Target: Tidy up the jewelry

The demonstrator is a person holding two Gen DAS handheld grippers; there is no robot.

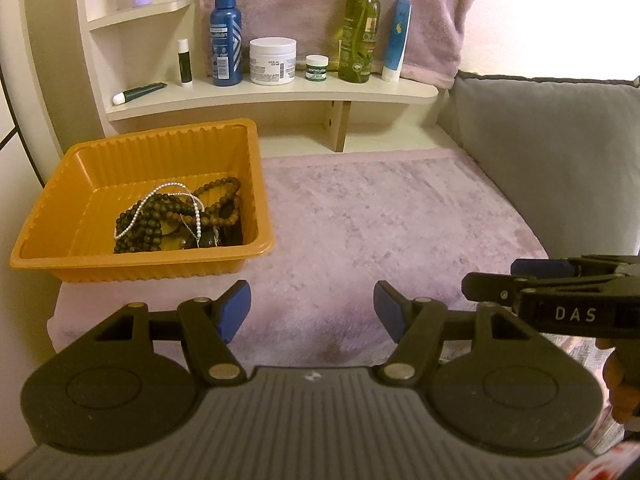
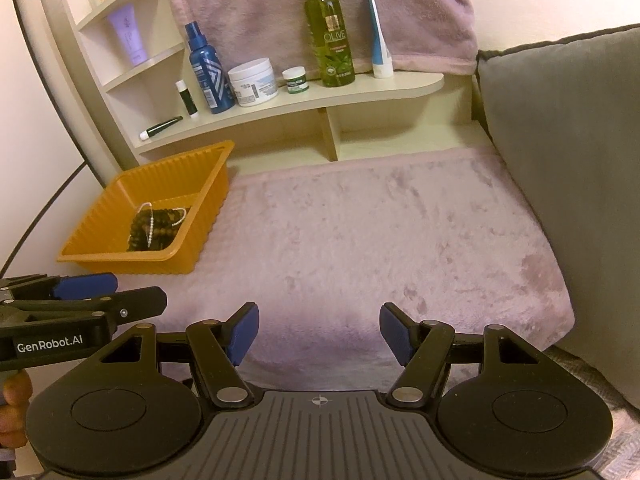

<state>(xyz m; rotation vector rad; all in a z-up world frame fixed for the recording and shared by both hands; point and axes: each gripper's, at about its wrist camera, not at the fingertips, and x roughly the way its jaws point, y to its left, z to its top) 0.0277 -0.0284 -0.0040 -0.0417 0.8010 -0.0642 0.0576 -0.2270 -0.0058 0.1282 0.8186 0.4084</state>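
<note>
An orange ribbed tray [image 1: 60,208] [image 2: 100,220] sits at the left on a pink plush cloth [image 1: 380,220] [image 2: 380,240]. Inside it lie dark brown bead strands [image 1: 152,220] [image 2: 160,224] tangled with a white pearl chain [image 1: 172,190] [image 2: 150,228], piled toward the tray's near right corner. My left gripper [image 1: 312,314] hovers open over the cloth's near edge, right of the tray, with nothing between its blue pads. My right gripper [image 2: 319,332] stands open and holds nothing, also over the near cloth. Each gripper shows side-on in the other's view: the right gripper [image 1: 500,278], the left gripper [image 2: 136,292].
A cream shelf [image 1: 280,98] [image 2: 280,110] behind the tray carries a blue spray bottle [image 1: 226,36], a white jar [image 1: 273,60], a small green jar [image 1: 317,67], a green olive bottle [image 1: 360,28] and tubes. A grey cushion [image 1: 552,160] [image 2: 568,160] walls the right side.
</note>
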